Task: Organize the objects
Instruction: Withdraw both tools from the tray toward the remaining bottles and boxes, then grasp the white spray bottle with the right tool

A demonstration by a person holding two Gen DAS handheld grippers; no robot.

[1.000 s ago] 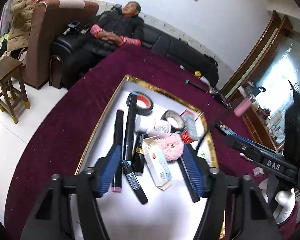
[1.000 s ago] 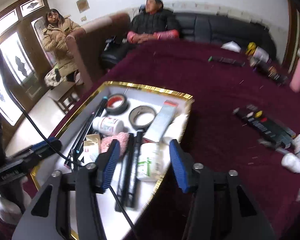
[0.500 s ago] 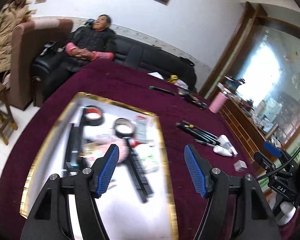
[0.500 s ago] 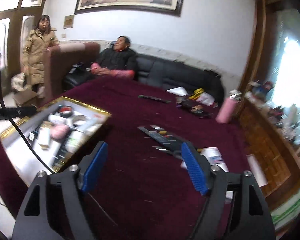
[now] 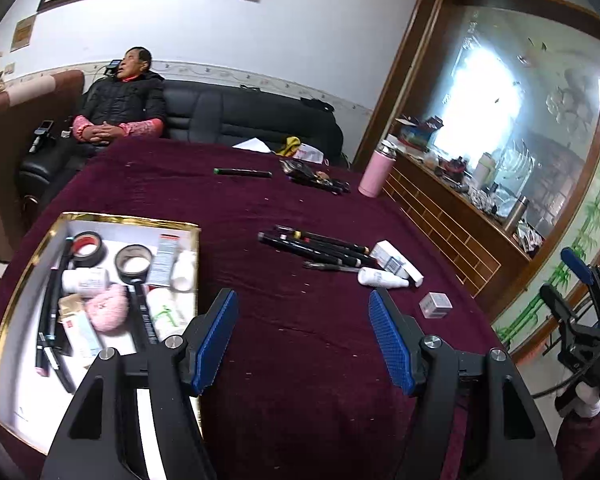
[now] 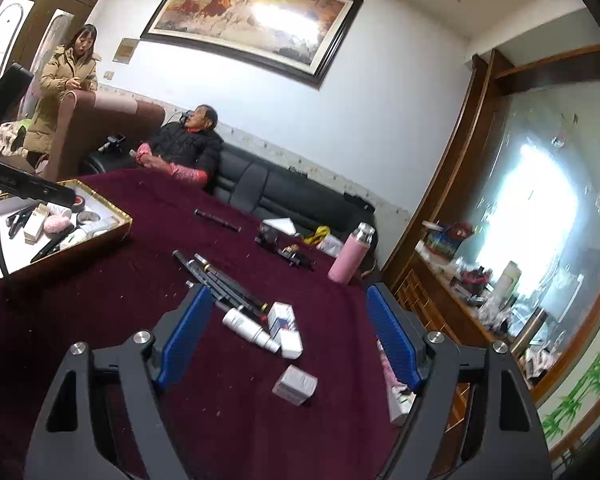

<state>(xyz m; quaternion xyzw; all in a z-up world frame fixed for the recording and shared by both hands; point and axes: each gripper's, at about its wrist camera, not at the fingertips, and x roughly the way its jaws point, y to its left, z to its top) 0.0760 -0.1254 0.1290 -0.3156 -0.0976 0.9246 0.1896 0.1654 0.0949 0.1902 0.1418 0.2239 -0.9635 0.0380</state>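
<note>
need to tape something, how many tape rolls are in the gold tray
2, side by side at the far end of the gold tray: a black roll with a red core far left, a black roll with a pale core beside it. More may hide under clutter.

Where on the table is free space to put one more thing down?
The red cloth is bare between the tray and the pens. The tray's near end is free; its far half is crowded. Small boxes crowd the table's right side.
</note>
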